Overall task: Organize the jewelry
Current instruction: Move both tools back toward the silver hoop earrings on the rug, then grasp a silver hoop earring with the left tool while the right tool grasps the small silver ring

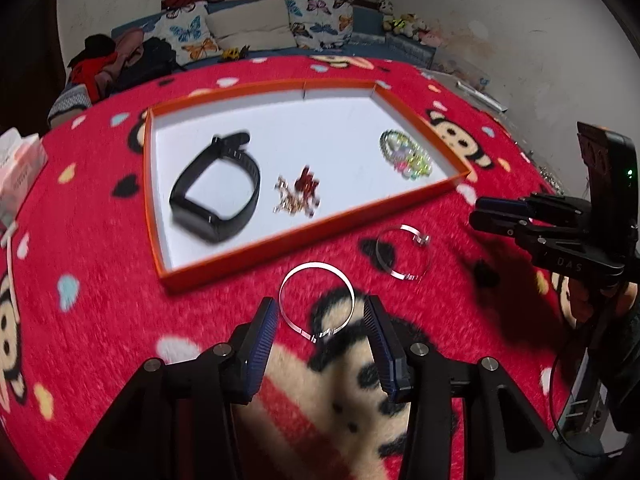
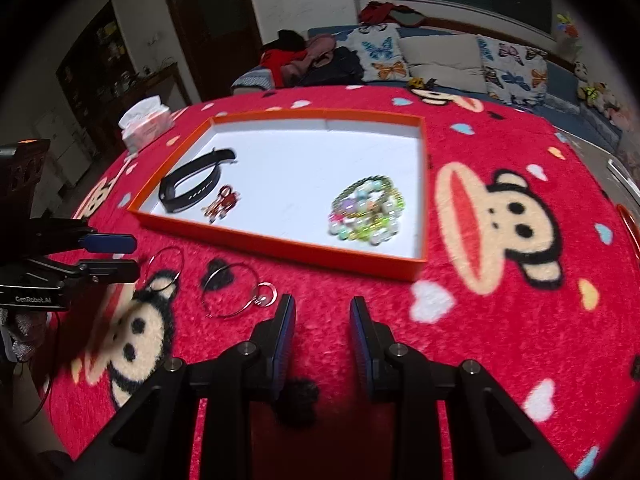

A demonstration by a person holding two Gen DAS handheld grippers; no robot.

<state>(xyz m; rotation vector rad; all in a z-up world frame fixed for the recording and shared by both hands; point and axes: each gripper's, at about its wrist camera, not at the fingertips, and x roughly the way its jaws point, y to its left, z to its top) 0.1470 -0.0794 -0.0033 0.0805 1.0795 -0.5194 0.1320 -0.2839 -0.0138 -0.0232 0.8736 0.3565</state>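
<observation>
An orange-rimmed tray [image 1: 280, 88] [image 2: 280, 246] with a white floor holds a black watch band [image 1: 216, 188] [image 2: 192, 186], a small red and gold trinket [image 1: 298, 196] [image 2: 222, 202] and a pile of green bead bracelets [image 1: 406, 154] [image 2: 366, 210]. Two silver bangles lie on the red cloth in front of it: one [image 1: 316, 266] [image 2: 166, 270] between my open left gripper's [image 1: 322, 316] [image 2: 116, 254] fingertips, the other [image 1: 404, 252] [image 2: 232, 290] a little to the right. My right gripper [image 2: 322, 316] [image 1: 494, 214] is open and empty above the cloth.
A red cartoon-monkey cloth [image 2: 500, 208] covers the round table. A tissue box [image 2: 146, 126] [image 1: 20, 164] stands at the far left edge. A sofa with butterfly cushions [image 1: 256, 28] lies beyond the table.
</observation>
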